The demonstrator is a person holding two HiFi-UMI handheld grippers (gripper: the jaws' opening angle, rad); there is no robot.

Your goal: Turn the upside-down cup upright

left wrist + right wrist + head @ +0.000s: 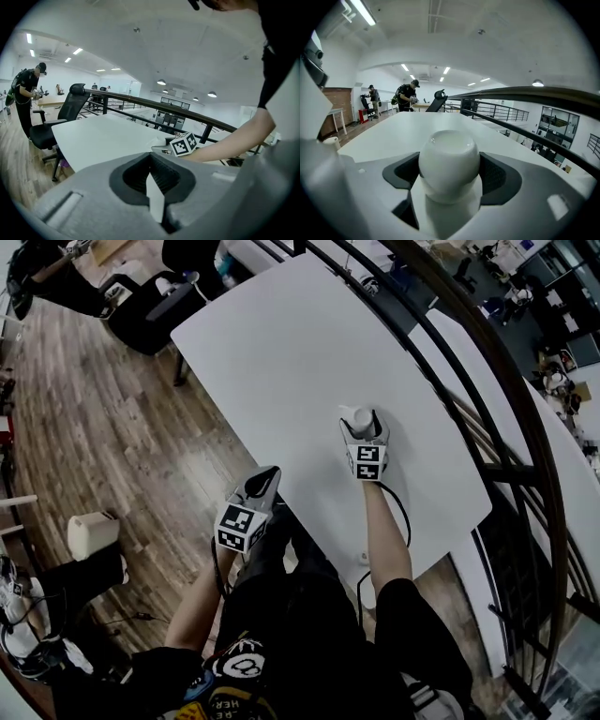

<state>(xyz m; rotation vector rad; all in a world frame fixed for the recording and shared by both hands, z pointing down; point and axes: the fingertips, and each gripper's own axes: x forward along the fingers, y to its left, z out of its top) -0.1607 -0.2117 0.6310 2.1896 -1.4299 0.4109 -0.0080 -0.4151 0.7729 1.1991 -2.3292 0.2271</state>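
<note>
A round white cup (pixel 449 161) sits between my right gripper's (pixel 450 176) jaws with its open rim facing up. The dark pads press on both of its sides. In the head view the cup (pixel 353 413) is a small white shape at the tip of the right gripper (pixel 364 425), over the middle right of the white table (pixel 281 343). Whether its base touches the tabletop I cannot tell. My left gripper (pixel 267 476) hangs at the table's near left edge, its jaws (pixel 152 185) shut with nothing between them. It looks across the table at the right gripper's marker cube (pixel 184 144).
A black office chair (pixel 141 306) stands at the table's far left corner. A dark curved railing (pixel 487 409) runs close along the table's right side. A white cylinder (pixel 92 532) stands on the wooden floor at the left. A person (pixel 26 93) stands far off.
</note>
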